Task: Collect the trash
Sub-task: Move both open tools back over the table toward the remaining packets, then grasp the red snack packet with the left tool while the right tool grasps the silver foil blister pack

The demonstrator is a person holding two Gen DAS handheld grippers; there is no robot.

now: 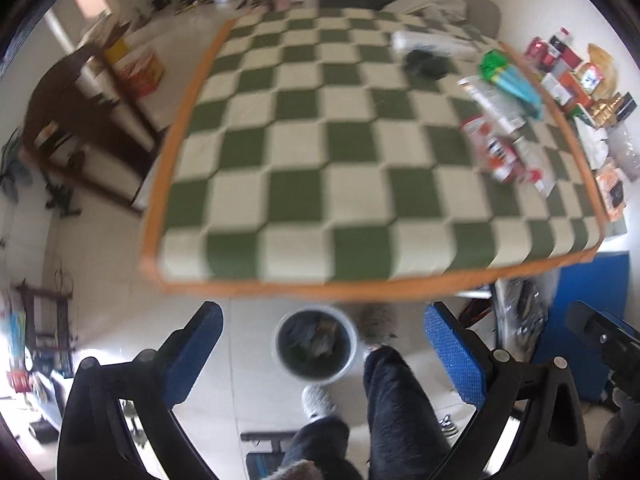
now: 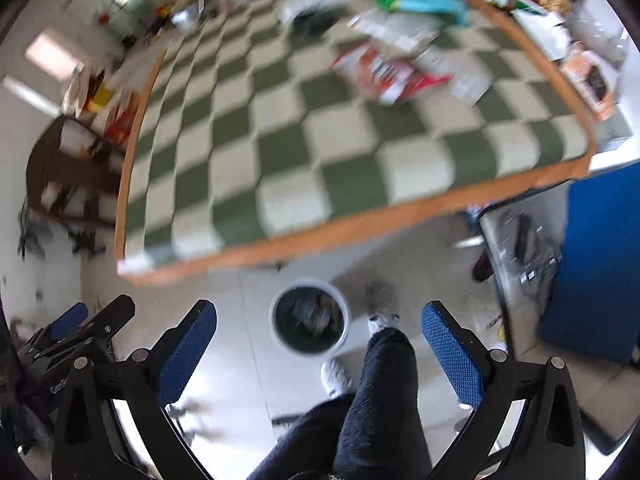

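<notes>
A white trash bin (image 1: 315, 344) with dark liner and some trash inside stands on the floor below the table's front edge; it also shows in the right wrist view (image 2: 309, 321). Trash lies on the right part of the green-and-white checkered table (image 1: 280, 184): red-and-white wrappers (image 1: 498, 152), a green and teal packet (image 1: 512, 80), a dark crumpled item (image 1: 424, 64). The wrappers (image 2: 384, 74) also show in the right wrist view. My left gripper (image 1: 322, 344) is open and empty, above the bin. My right gripper (image 2: 318, 340) is open and empty, also above the bin.
The person's dark-trousered legs (image 1: 396, 400) and grey slippers stand beside the bin. Boxes and packets (image 1: 580, 80) line the floor right of the table. A blue panel (image 2: 600, 264) is at the right, a dark wooden bench (image 1: 80, 120) at the left.
</notes>
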